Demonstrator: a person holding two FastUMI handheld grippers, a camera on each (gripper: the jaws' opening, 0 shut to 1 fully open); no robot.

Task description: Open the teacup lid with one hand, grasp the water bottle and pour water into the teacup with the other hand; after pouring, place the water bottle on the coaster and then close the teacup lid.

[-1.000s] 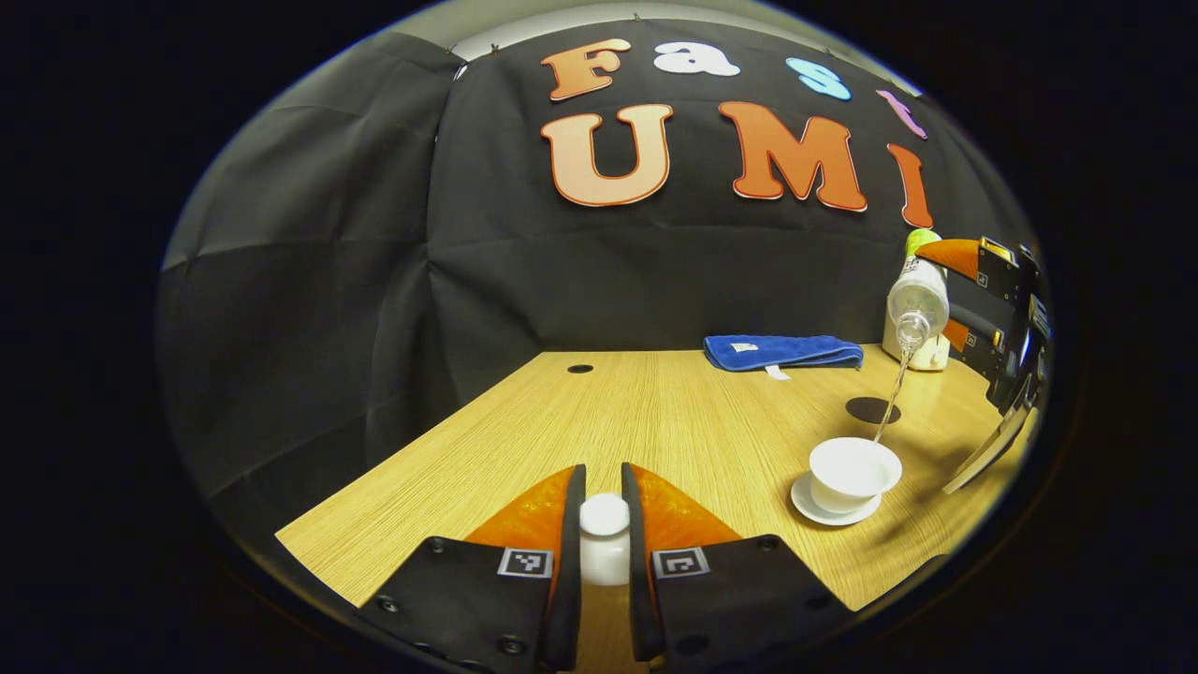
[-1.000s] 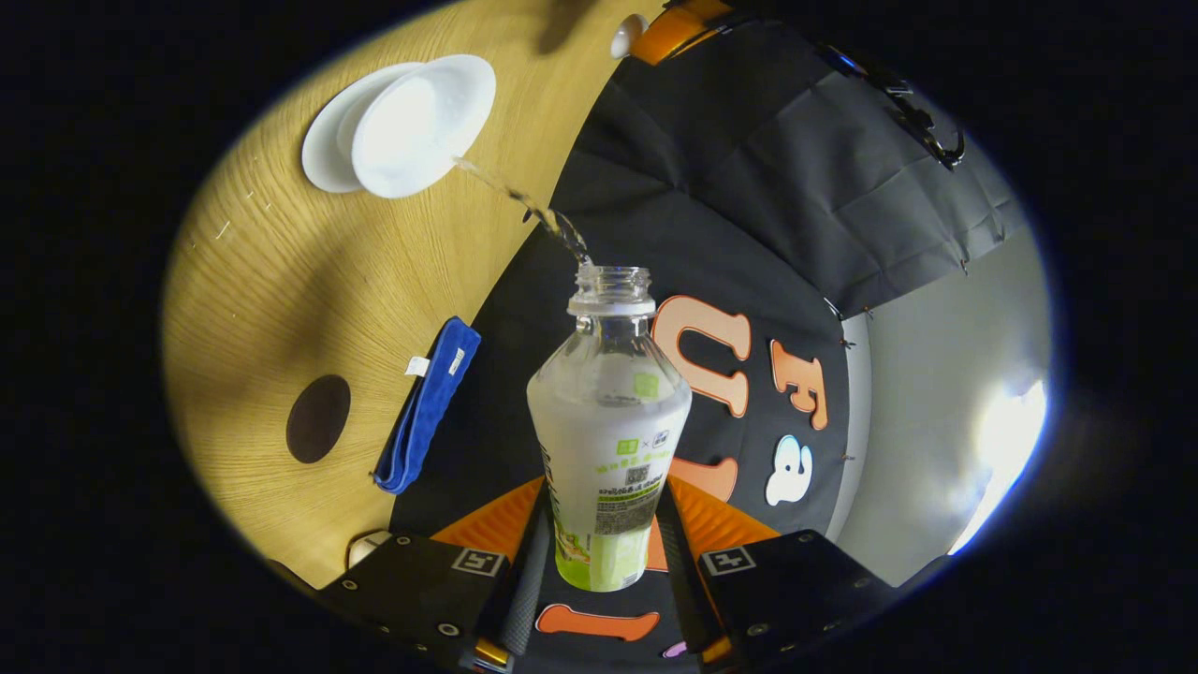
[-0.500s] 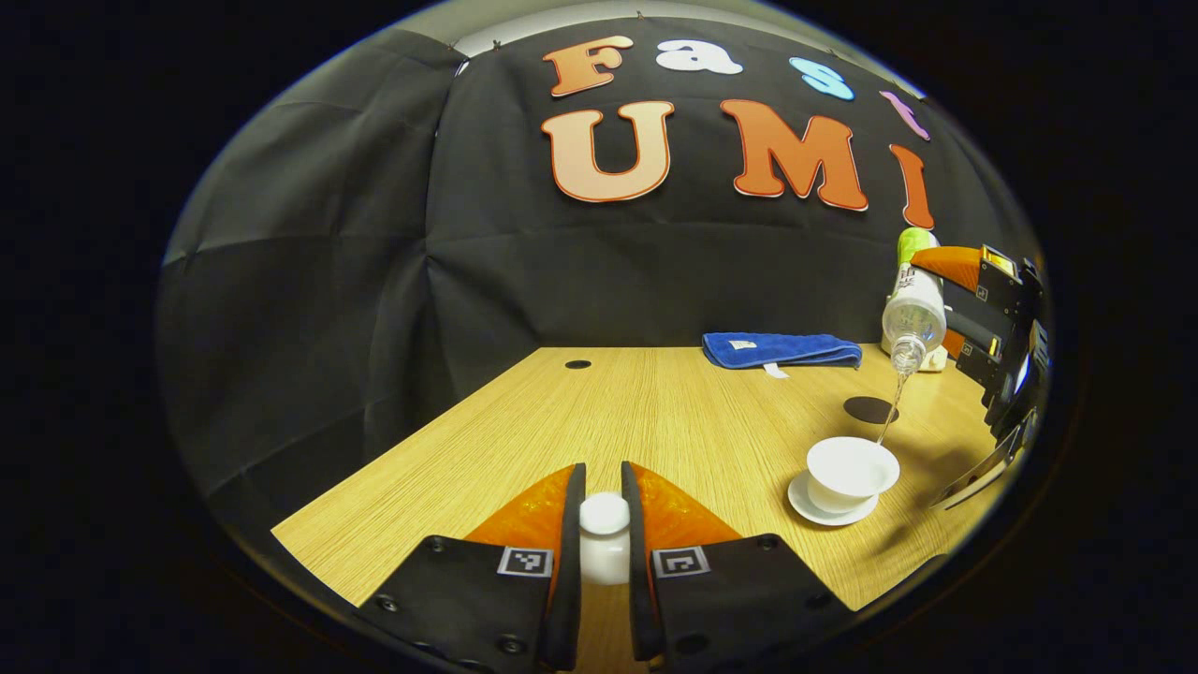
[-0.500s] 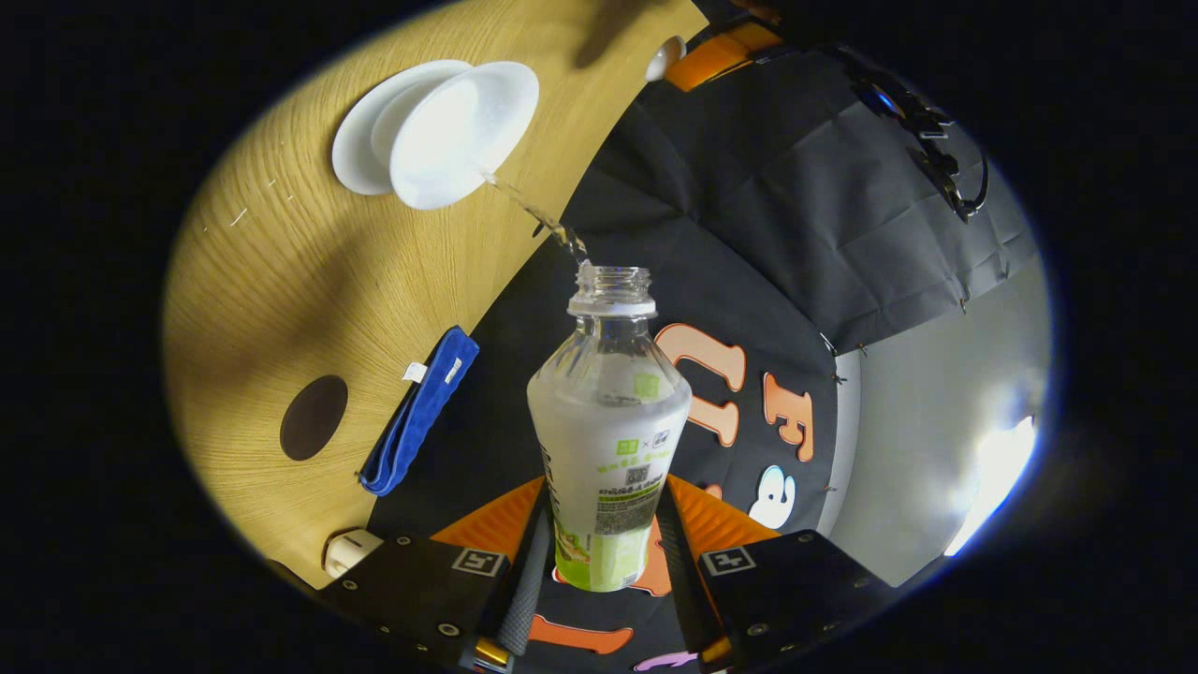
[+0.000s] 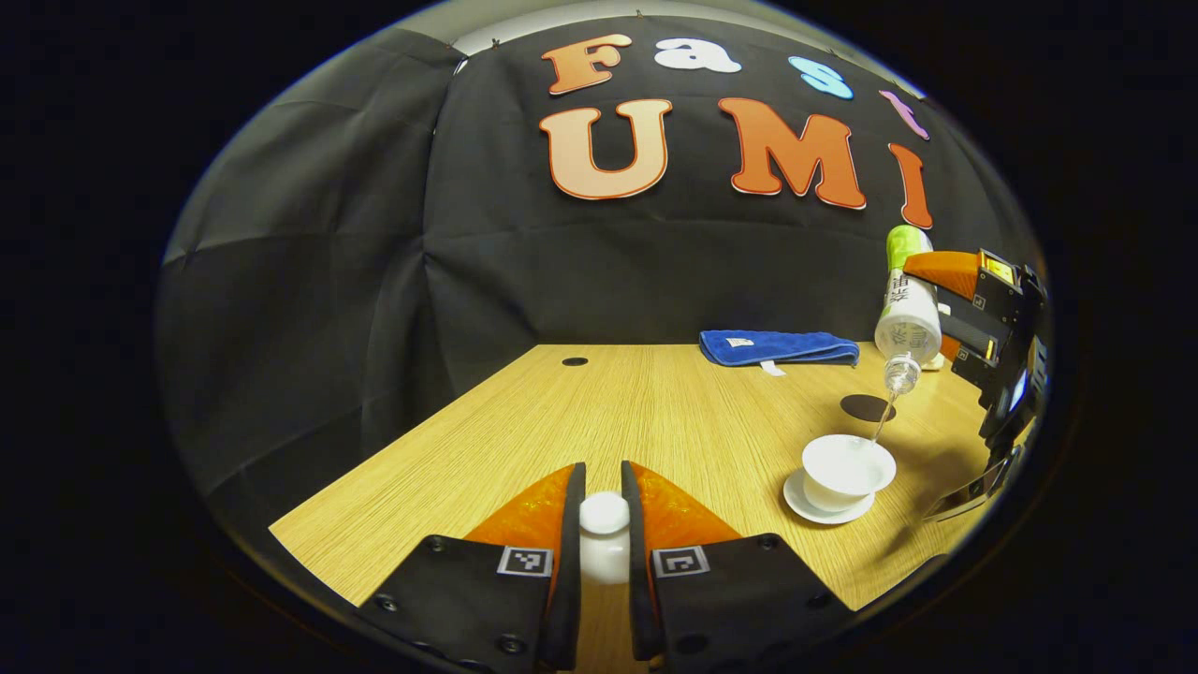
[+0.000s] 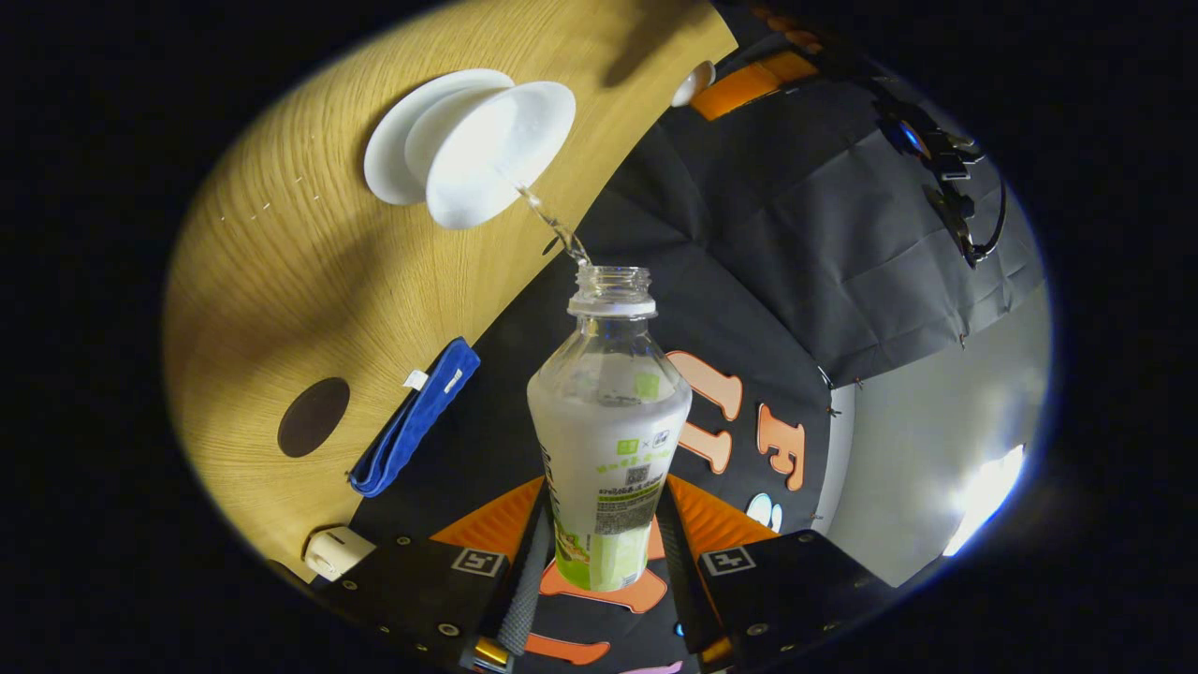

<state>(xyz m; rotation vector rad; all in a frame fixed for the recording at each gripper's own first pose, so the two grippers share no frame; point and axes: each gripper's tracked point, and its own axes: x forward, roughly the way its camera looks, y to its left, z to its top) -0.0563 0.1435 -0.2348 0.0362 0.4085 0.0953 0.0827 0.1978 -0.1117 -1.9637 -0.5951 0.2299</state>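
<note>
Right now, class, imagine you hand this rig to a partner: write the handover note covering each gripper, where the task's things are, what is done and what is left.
Left gripper: shut on the teacup lid, held off to the side above the table.
Right gripper: shut on the water bottle, tipped, a thin stream falling into the open teacup on its saucer.
Coaster: bare, behind the cup beside the blue cloth.
Done: lid off, pouring under way.
Left: right the bottle, set it on the coaster, replace the lid.

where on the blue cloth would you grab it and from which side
Take the blue cloth on its long folded edge facing the table's middle, coming down from above with fingers across its narrow width. It lies flat and folded into a long strip, so the low edge is probably the easiest pinch.
</note>
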